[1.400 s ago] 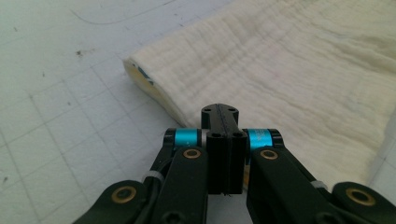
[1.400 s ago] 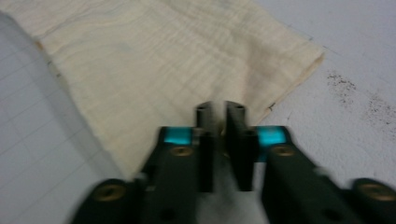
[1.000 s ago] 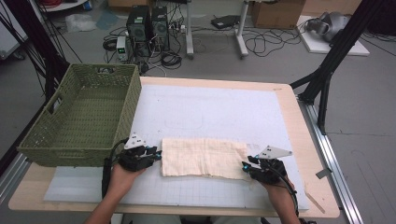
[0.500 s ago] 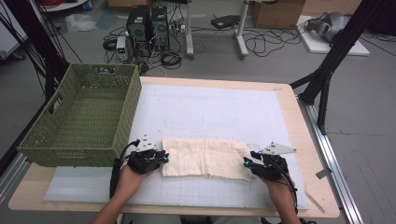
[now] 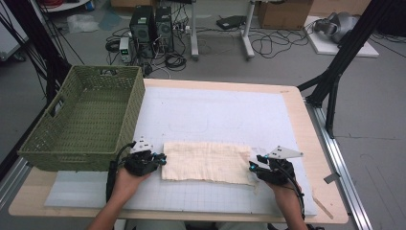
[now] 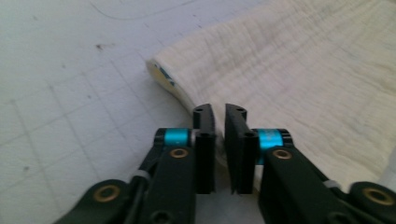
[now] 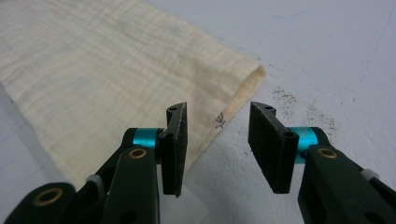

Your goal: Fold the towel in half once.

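A cream cloth (image 5: 206,162), folded into a long strip, lies flat on the white grid mat (image 5: 215,110). My left gripper (image 5: 163,159) sits at the cloth's left end. In the left gripper view its jaws (image 6: 219,114) stand a narrow slit apart over the cloth's folded edge (image 6: 303,70) and have just been opening. Nothing is pinched that I can see. My right gripper (image 5: 252,166) is at the right end. In the right gripper view it (image 7: 217,116) is open and has widened slightly. It straddles the cloth's edge (image 7: 93,60), one jaw over fabric and one over the mat.
A green woven basket (image 5: 72,160) stands on the table's left side, close to my left hand. The wooden table edge (image 5: 297,96) borders the mat. Beyond the table, computer towers and cables lie on the floor.
The left gripper has shifted slightly at the cloth's left end. The cloth and the right gripper lie as before.
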